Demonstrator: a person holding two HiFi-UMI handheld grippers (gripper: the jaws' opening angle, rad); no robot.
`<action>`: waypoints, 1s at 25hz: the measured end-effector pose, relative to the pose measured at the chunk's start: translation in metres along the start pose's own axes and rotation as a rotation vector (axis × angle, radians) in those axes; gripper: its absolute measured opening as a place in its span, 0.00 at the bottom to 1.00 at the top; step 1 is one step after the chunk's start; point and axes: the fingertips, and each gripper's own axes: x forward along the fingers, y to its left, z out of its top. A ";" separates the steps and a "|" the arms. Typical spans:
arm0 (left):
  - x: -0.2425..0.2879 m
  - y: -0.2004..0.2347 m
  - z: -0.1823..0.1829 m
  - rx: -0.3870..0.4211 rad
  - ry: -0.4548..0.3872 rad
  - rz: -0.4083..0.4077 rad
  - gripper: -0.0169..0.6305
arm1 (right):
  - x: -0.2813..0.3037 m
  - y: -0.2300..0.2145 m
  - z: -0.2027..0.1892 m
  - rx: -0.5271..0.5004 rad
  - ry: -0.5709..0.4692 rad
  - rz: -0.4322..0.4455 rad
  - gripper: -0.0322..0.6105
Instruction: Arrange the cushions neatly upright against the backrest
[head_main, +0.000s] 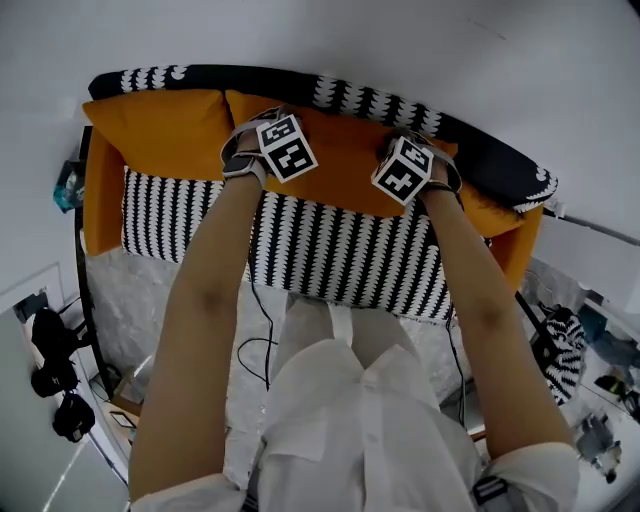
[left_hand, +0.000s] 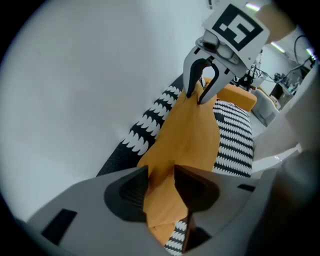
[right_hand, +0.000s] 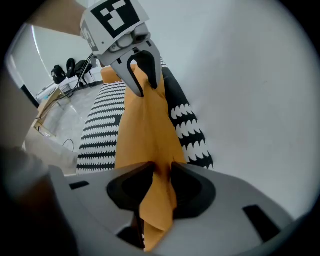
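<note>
Left tool (left_hand: 161, 170) and right tool (right_hand: 161, 167) straddle the orange cushion (head_main: 340, 165), jaws parted.

We see the left arm (head_main: 205, 300) and right arm (head_main: 480, 310), both bare, stretched forward side by side, each hand holding its gripper pointed steeply down. On the left gripper (left_hand: 161, 187) the tongs stand apart, not clamped. On the right gripper (right_hand: 161, 182) the tongs are apart too, with a narrower gap.
</note>
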 end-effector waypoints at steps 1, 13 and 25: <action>-0.003 0.001 0.001 -0.020 -0.014 0.003 0.29 | -0.003 -0.003 -0.001 0.017 -0.010 -0.007 0.24; -0.080 -0.004 0.042 -0.396 -0.351 -0.025 0.26 | -0.092 -0.023 0.001 0.424 -0.358 -0.034 0.27; -0.248 -0.021 0.036 -0.664 -0.815 0.275 0.08 | -0.233 -0.008 0.000 0.604 -0.764 -0.163 0.13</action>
